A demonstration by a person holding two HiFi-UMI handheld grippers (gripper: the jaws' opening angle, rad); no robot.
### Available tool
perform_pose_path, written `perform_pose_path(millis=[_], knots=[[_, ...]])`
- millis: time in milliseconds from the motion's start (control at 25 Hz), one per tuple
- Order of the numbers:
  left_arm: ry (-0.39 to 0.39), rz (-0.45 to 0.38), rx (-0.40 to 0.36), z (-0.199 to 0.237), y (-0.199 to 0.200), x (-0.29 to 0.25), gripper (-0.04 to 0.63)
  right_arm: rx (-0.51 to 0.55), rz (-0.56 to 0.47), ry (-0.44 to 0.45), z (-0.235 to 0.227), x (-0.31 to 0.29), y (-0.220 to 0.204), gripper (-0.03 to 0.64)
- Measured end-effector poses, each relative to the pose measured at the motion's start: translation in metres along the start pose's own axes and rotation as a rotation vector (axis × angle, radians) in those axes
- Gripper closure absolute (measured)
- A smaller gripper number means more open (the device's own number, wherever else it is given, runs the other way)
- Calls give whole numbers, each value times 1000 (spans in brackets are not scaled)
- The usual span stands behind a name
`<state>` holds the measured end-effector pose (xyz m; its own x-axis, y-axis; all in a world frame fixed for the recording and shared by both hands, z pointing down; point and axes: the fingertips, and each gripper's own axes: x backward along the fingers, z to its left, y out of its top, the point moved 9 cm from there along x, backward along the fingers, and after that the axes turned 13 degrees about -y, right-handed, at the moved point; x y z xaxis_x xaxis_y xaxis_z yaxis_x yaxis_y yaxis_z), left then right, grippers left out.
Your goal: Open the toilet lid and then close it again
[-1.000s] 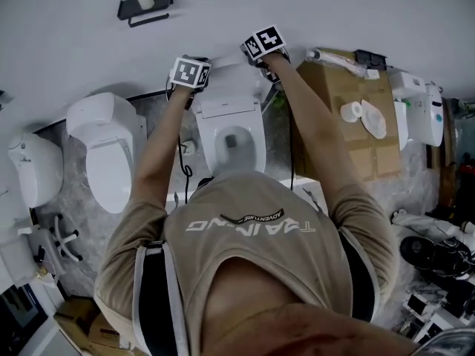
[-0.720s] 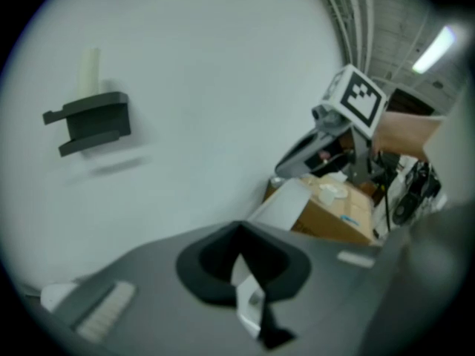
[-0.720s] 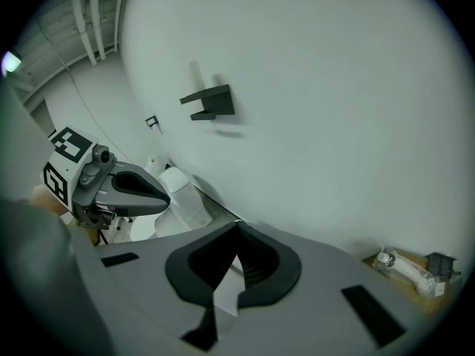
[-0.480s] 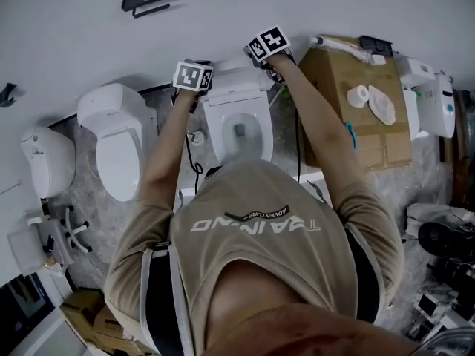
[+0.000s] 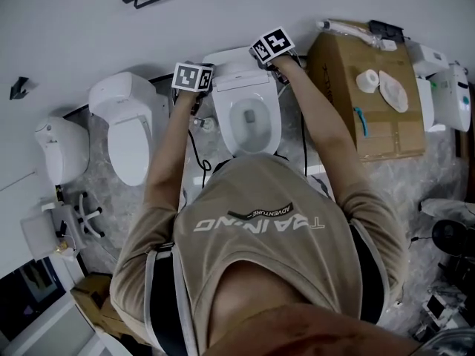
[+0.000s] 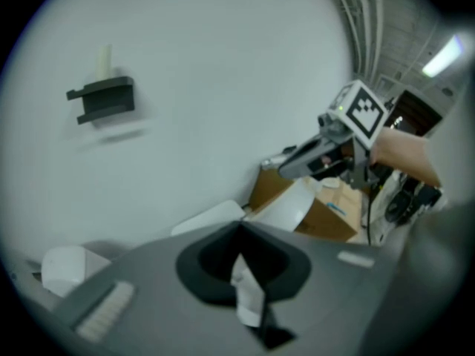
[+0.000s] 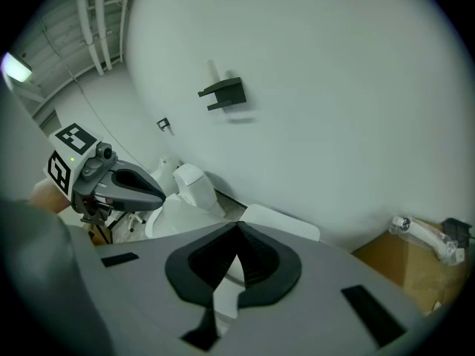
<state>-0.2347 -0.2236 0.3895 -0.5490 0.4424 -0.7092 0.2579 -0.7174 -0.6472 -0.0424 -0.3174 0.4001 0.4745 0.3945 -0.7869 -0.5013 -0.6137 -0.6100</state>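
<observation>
Toilet lid (image 5: 236, 75) stands raised; right hand-held gripper (image 7: 237, 228), jaws together, beside it.

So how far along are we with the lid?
Opening looks done: the toilet lid stands raised against the wall, the bowl exposed. In hand: left gripper and right gripper sit either side of the lid's top, jaws together. Left: lowering the lid shut.

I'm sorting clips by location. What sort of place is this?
Probably a toilet showroom or stockroom, not a home bathroom: several toilets stand in a row along one white wall, among them an open toilet and a closed toilet, with a cardboard box beside them.
</observation>
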Motion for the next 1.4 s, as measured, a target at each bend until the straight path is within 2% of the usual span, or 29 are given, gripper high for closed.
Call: perform_pose_path(millis=[240, 440, 800, 920, 1080, 1400], knots=[[-21, 38, 33, -21, -28, 2, 592, 29, 21, 27, 17, 2, -33, 606], [-4, 54, 63, -41, -55, 2, 592, 1, 15, 67, 28, 12, -67, 606], [-75, 64, 127, -59, -103, 1, 592, -44, 78, 55, 52, 12, -117, 606], [-112, 75, 129, -64, -119, -3, 592, -68, 113, 40, 58, 11, -135, 606], [-178, 119, 119, -73, -140, -9, 592, -145, 155, 0, 65, 9, -164, 606], [-313, 210, 110, -84, -183, -25, 592, -211, 239, -74, 83, 1, -212, 606]])
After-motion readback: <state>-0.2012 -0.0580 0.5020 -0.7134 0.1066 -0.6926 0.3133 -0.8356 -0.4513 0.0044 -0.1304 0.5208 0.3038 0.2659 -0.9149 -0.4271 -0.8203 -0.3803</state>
